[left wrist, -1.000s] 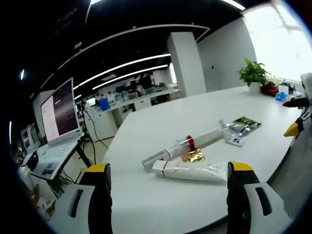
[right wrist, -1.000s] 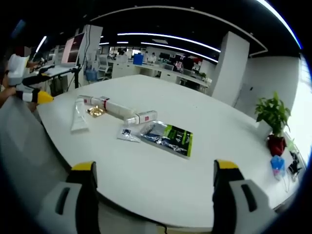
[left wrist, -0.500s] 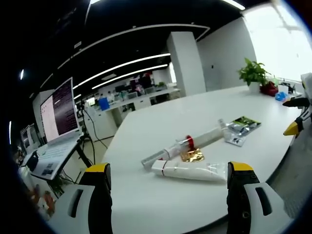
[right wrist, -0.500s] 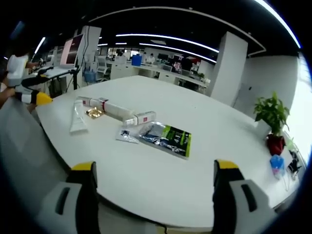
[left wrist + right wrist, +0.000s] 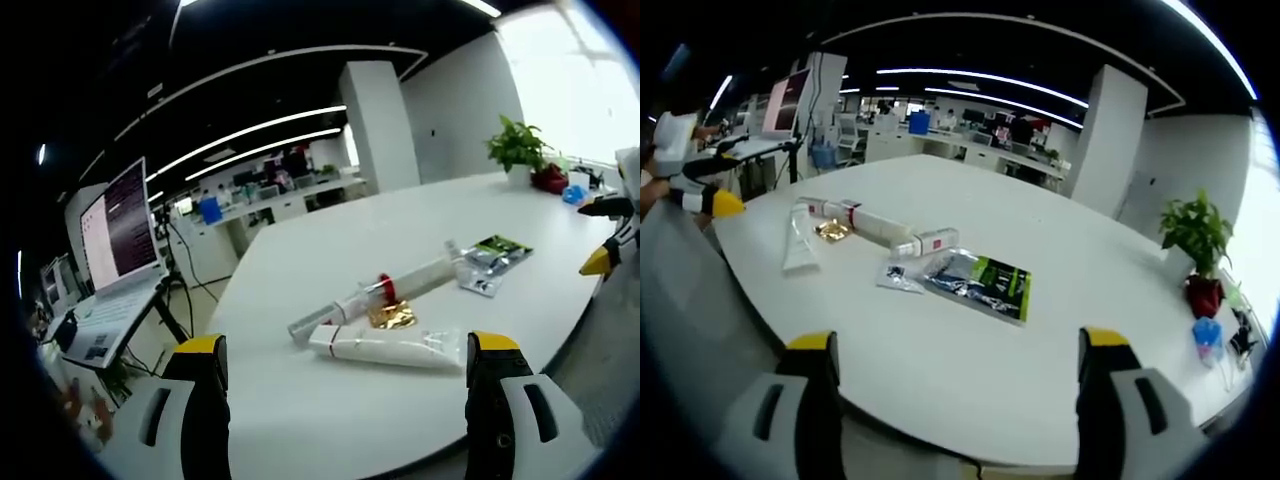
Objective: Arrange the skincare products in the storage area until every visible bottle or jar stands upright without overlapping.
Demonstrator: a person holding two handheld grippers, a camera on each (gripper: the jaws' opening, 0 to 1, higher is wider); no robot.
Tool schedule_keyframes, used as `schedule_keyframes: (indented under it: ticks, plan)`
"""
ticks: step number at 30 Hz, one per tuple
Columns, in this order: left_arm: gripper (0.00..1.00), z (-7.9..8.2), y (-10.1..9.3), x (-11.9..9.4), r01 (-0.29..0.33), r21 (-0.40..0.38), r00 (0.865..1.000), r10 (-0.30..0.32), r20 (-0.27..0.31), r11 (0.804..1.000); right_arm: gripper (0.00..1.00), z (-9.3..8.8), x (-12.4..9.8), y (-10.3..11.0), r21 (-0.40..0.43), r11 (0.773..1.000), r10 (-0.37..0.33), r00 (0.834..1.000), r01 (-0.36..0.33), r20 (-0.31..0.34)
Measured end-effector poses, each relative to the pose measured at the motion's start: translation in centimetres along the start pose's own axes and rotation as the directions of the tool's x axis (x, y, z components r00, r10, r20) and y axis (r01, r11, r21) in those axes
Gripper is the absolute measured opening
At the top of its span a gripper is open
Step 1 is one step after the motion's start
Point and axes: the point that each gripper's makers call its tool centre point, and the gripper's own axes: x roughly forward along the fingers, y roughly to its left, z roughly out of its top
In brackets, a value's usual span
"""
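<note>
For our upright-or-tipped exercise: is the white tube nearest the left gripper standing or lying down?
Lying down. The white tube rests lengthwise, flat on the table, beside a small gold wrapper.

- On your table [image 5: 940, 360], two tubes [image 5: 385, 347] lie side by side, a small wrapper [image 5: 392, 317] between them
- The sachets [image 5: 980, 282] lie beyond, a plant [image 5: 1200, 250] at the far edge

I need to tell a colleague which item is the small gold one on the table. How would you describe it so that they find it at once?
Start at the big white table and find the group of skincare items lying near its edge. There a long white tube lies flat beside a longer white pack with a red band. The gold foil piece sits between these two, small, crumpled and shiny, the only gold thing there.
</note>
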Motion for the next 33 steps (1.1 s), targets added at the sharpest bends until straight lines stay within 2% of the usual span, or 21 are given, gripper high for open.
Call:
schedule_keyframes:
  ticks: [5, 12, 19, 20, 29, 33]
  plan:
    - [0.97, 0.0, 0.0, -0.1, -0.005, 0.01, 1.0, 0.005, -0.003, 1.0, 1.0, 0.0, 0.0, 0.0, 0.001, 1.0, 0.0, 1.0, 0.0, 0.003]
    - [0.97, -0.4, -0.4, 0.1, 0.024, 0.029, 0.999, -0.023, -0.034, 0.999, 1.0, 0.0, 0.1, -0.1, 0.001, 1.0, -0.004, 1.0, 0.004, 0.002]
    - [0.97, -0.4, -0.2, 0.2, 0.036, 0.021, 0.999, -0.035, -0.039, 0.999, 1.0, -0.1, 0.1, -0.1, -0.001, 1.0, 0.001, 1.0, -0.001, -0.005]
    - [0.97, -0.5, -0.4, 0.2, 0.056, 0.03, 0.997, -0.055, -0.048, 0.998, 1.0, -0.1, 0.1, -0.1, -0.002, 1.0, 0.0, 1.0, 0.0, -0.005]
    - [0.97, -0.4, -0.3, 0.8, 0.088, 0.071, 0.994, -0.083, -0.069, 0.994, 1.0, -0.3, 0.2, -0.3, -0.001, 1.0, -0.003, 1.0, 0.003, -0.006]
    - [0.93, -0.5, -0.3, 1.2, 0.111, 0.105, 0.991, -0.102, -0.092, 0.988, 1.0, -0.3, 0.2, -0.3, -0.001, 1.0, -0.004, 1.0, 0.004, -0.007]
